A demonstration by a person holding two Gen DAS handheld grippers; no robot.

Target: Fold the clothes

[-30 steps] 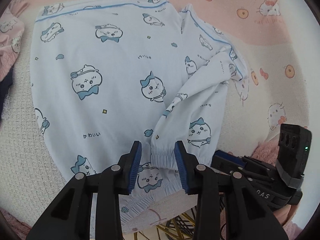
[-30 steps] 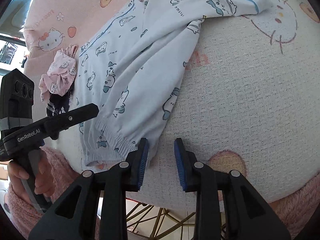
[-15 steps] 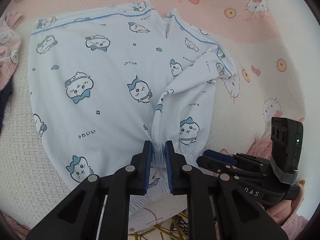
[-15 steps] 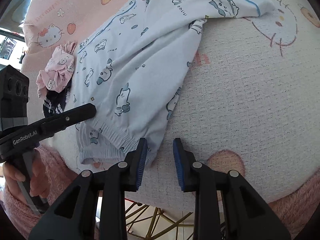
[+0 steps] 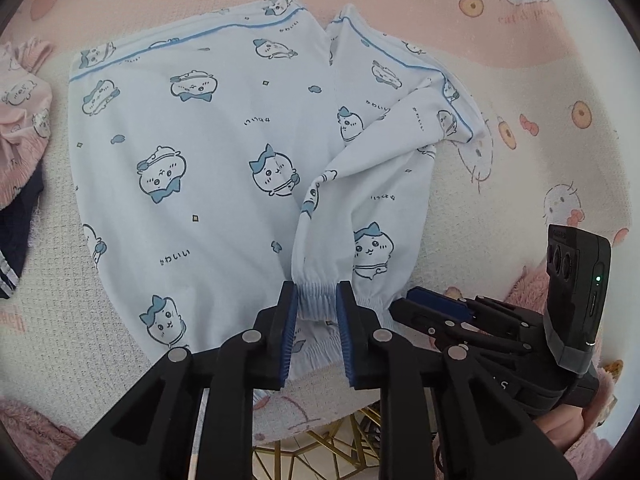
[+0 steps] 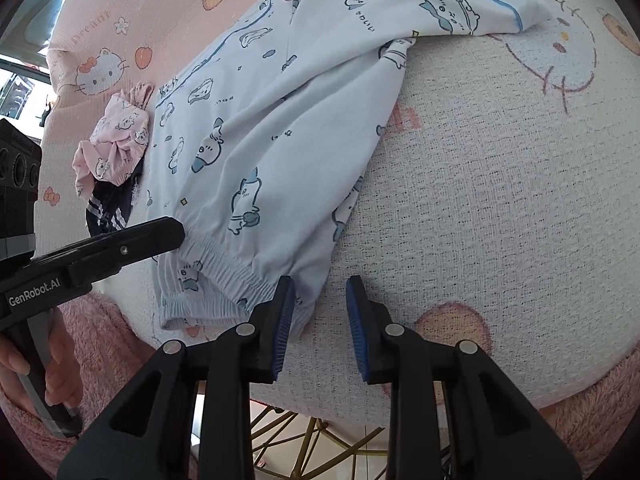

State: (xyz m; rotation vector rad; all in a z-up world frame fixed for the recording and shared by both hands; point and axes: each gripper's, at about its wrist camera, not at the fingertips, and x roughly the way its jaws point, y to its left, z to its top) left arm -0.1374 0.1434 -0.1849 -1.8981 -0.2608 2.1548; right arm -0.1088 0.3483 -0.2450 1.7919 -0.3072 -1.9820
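Note:
Light blue cartoon-print pyjama trousers (image 5: 224, 152) lie on the blanket-covered table, one leg folded over the other; they also show in the right wrist view (image 6: 256, 152). My left gripper (image 5: 317, 312) is shut on the elastic cuff (image 5: 318, 294) of the upper leg at the near edge. My right gripper (image 6: 320, 312) is open and empty, its left finger touching the cuff's right end (image 6: 248, 280). In the left wrist view the right gripper (image 5: 436, 304) lies just right of the cuff. In the right wrist view the left gripper's finger (image 6: 132, 240) lies over the cuffs.
A pink Hello Kitty blanket (image 6: 500, 200) covers the table. A crumpled pink garment (image 5: 20, 128) and a dark striped garment (image 5: 16, 240) lie at the left; both show in the right wrist view (image 6: 116, 140). The table's near edge and gold chair legs (image 6: 304, 440) sit below.
My left gripper closed on the upper leg's cuff about half a second ago and has lifted it slightly. The right gripper stays open beside the cuff.

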